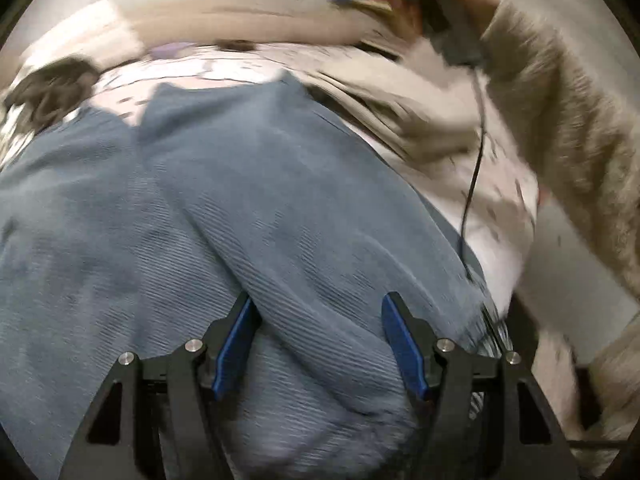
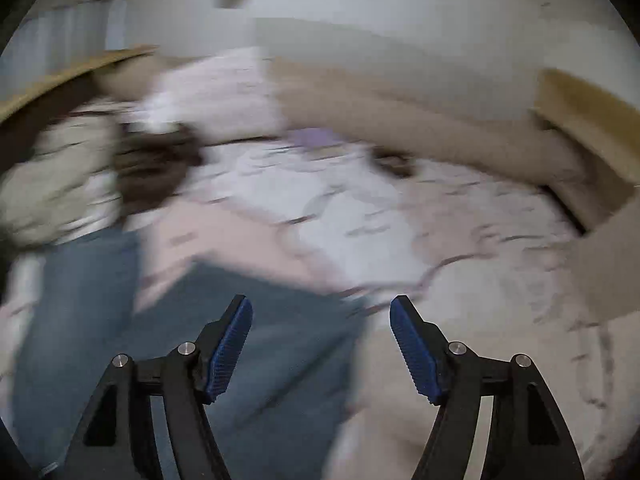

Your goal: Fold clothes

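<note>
Both tongs spread — left tongs (image 1: 316, 344), right tongs (image 2: 321, 350) — above blue garment (image 1: 180, 200); no legible writing.

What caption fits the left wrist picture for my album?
Left gripper, jaws apart, over a raised fold of the blue ribbed garment on the patterned bedsheet.

A bed (image 2: 500, 240) covered with a pale pinkish sheet bearing dark scattered marks carries everything. A blue-grey ribbed garment (image 1: 200, 200) lies spread on it, with a raised fold running down its middle. A beige cloth (image 1: 400, 112) lies beside it, and a dark brown item (image 1: 48, 88) sits near the far edge, too blurred to identify.
</note>
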Tool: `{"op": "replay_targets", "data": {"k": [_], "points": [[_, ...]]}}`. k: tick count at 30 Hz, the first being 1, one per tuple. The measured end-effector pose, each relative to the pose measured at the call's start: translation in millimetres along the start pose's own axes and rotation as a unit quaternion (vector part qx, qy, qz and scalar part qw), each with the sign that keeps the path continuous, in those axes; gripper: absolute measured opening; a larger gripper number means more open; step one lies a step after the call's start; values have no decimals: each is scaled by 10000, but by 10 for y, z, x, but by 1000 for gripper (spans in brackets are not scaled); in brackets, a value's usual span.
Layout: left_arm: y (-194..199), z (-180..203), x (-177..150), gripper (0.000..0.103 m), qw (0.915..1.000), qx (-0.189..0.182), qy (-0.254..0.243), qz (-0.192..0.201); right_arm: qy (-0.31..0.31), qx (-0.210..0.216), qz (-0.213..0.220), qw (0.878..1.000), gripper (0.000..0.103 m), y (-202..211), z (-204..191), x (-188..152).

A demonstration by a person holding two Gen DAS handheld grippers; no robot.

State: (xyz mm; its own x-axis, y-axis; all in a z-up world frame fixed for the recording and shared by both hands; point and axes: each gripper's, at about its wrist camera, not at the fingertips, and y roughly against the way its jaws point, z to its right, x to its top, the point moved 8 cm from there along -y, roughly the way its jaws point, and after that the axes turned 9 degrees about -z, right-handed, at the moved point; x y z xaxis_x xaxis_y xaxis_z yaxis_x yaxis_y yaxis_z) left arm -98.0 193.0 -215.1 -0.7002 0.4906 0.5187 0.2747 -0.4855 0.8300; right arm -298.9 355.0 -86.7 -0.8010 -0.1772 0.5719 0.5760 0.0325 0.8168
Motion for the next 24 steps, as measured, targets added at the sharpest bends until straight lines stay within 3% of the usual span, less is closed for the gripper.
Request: {"op": "replay_targets", "data": {"k": [1,3,4,7,10,12,15,16,21,24], "points": [[25,49,-14,64,9999,105,-83,35,159,321,-158,9992,59,-9,-212,-213],[131,62,-6,64,9999,56,-16,134,475,961,-474,9931,59,-14,-633,-643],[204,8,15,64,9997,-12,130,195,618,1073,-666,9901,59,-83,-777,-860],[534,-206,18,64,9971,140,597,452,876,815,-1220,9853,59,-438,-910,-1468],[773,-587,-148,65,9915,742,969,443,517,524,-1193,9901,58,-541,-520,-1877],[863,-876,-329,65,9851,1107,1290,281,256,371,-1185,9919,58,-432,-287,-2004],[802,-1152,-721,64,9779,1203,1693,-236,34,-92,-1241,9922,58,-161,-130,-2083],[753,-1136,-822,64,9777,1232,1658,-374,23,-56,-1184,9929,58,-56,-168,-2092],[686,-865,-957,64,9783,1653,1105,-579,725,825,-669,9917,58,411,-961,-2223],[700,-832,-1033,64,9787,1739,943,-548,1263,554,-781,9874,58,322,-1126,-2564]]}}
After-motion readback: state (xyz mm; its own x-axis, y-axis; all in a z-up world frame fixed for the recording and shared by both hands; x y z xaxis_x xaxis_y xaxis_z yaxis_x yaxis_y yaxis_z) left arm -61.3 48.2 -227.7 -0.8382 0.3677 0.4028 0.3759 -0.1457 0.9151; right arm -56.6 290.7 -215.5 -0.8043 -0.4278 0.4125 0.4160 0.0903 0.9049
